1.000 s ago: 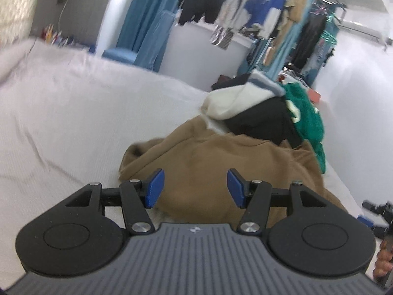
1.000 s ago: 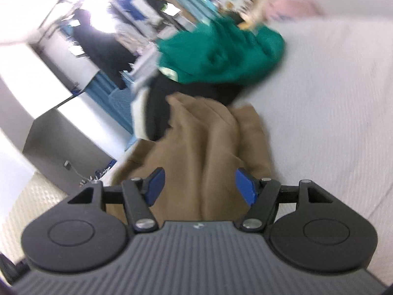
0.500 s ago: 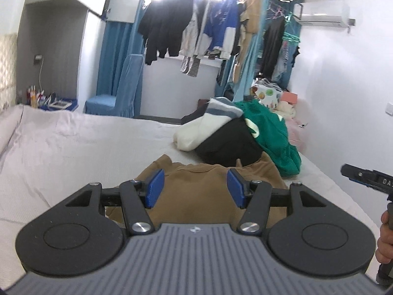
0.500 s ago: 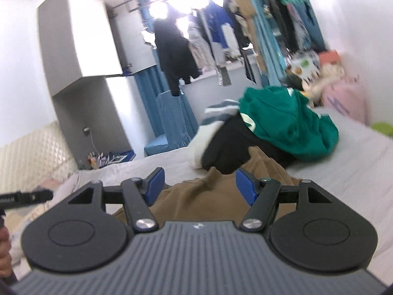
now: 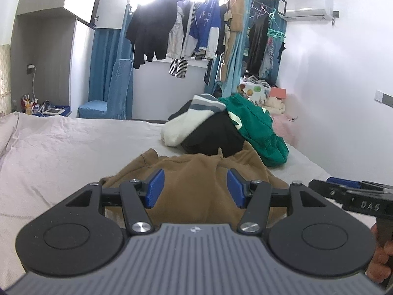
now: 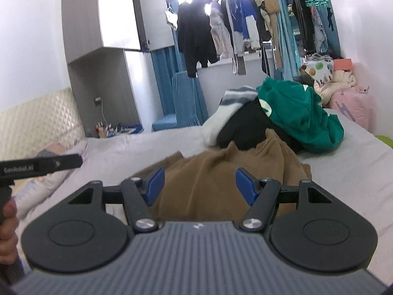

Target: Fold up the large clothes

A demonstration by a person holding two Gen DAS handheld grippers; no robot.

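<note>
Left wrist view: the left gripper [image 5: 194, 188] hangs above the brown sweatshirt [image 5: 196, 179], jaws apart, nothing between them. The sweatshirt lies crumpled on the bed [image 5: 61, 152], soft fleecy cloth in loose ridges. Just behind it sits a pile of clothes [image 5: 221, 132]: white, black and green. The right gripper [image 5: 343, 191] shows at the sweatshirt's right.

Right wrist view: the right gripper [image 6: 200, 186] also stands open and empty over the sweatshirt [image 6: 208, 179]. A pinch into the bunched layers could catch two plies, or drag the pile [image 6: 282, 113] along, spoiling the fold.
</note>
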